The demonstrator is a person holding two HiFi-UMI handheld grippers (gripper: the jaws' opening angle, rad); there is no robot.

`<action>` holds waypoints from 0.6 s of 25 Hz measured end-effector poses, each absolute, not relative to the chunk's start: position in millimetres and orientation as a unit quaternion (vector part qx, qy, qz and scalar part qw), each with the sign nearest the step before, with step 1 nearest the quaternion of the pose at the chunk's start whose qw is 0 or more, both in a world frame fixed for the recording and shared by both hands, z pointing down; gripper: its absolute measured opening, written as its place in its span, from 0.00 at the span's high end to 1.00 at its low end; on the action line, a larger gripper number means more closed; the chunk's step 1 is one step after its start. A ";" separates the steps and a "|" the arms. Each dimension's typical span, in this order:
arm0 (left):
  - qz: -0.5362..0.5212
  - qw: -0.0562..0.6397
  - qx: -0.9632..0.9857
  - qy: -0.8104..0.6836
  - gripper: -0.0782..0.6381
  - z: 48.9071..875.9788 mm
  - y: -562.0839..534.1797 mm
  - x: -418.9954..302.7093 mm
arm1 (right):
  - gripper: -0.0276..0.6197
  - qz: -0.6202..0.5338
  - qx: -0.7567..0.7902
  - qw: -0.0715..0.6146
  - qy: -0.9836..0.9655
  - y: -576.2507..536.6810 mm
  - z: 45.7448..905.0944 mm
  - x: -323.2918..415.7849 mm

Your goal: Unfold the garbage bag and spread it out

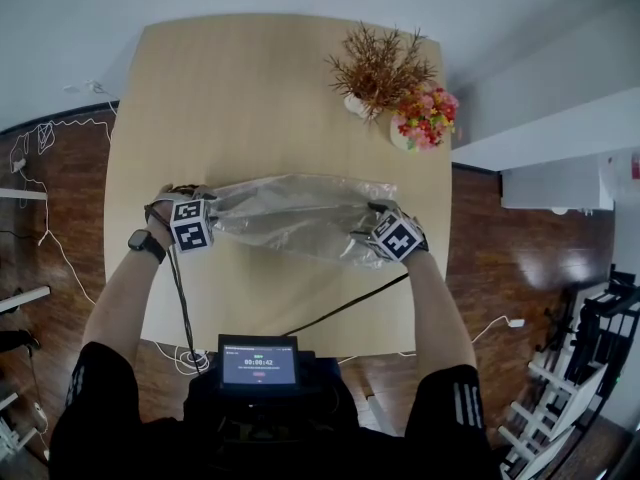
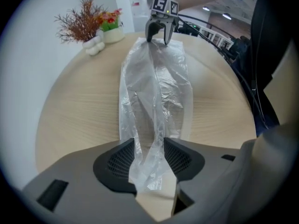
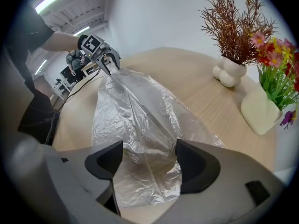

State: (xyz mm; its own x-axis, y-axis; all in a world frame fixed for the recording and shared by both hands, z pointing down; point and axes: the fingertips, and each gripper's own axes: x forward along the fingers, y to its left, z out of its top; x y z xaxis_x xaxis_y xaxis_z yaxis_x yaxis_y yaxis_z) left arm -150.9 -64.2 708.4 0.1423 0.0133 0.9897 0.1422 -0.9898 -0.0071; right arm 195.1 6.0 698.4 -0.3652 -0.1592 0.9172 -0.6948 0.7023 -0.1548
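Two vases, the twig vase (image 1: 356, 105) and the flower vase (image 1: 401, 136), stand upper right on the table (image 1: 250, 78), well apart from the garbage bag (image 1: 290, 213) stretched across mid-frame. Only the head view shows the black cable (image 1: 345, 306) crossing the near edge. Your left gripper (image 2: 149, 160) pinches the bag's gathered end. Your right gripper (image 3: 148, 160) is released, with film lying between its spread jaws.
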 end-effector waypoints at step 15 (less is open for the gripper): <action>-0.658 -0.010 -0.751 -0.048 0.34 713.2 -79.1 -153.6 | 0.35 0.269 0.255 0.496 -0.785 7.0 699.9 198.4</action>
